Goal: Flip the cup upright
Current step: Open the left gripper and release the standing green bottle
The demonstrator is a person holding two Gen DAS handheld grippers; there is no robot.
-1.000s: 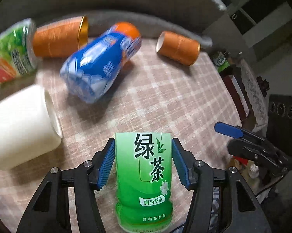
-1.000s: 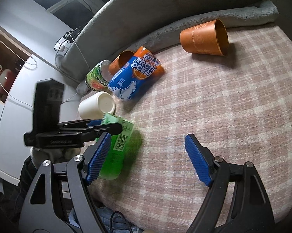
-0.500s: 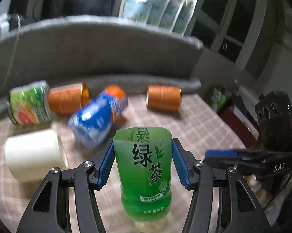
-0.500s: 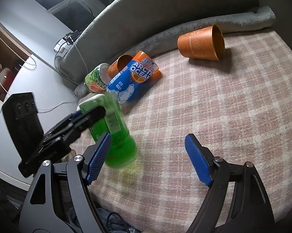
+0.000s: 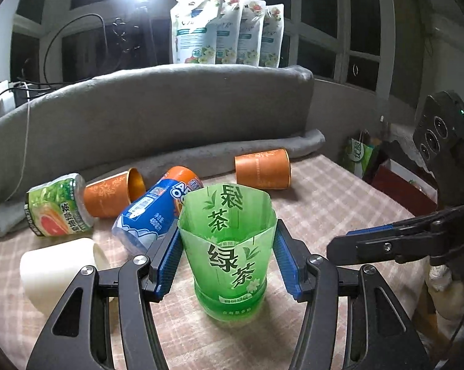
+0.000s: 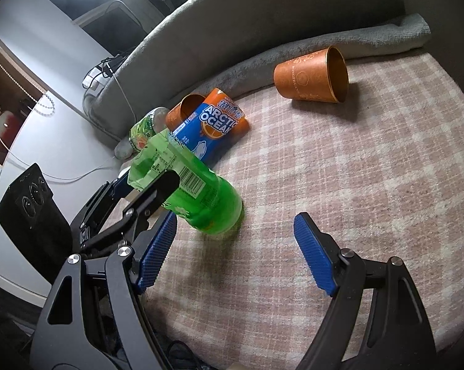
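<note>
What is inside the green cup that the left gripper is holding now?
The green cup looks empty: only its printed far wall shows through the open top. The label covers its bottom, so I cannot see there.

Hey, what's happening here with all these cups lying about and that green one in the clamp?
A person is working two hand-held grippers. The left gripper is clamped on the green cup, a cut-off tea bottle, which stands mouth up with its base at the checked cloth. The right gripper hangs open beside it, holding nothing. Two orange cups, a white cup, a blue cup and another green-labelled one lie on their sides.
</note>
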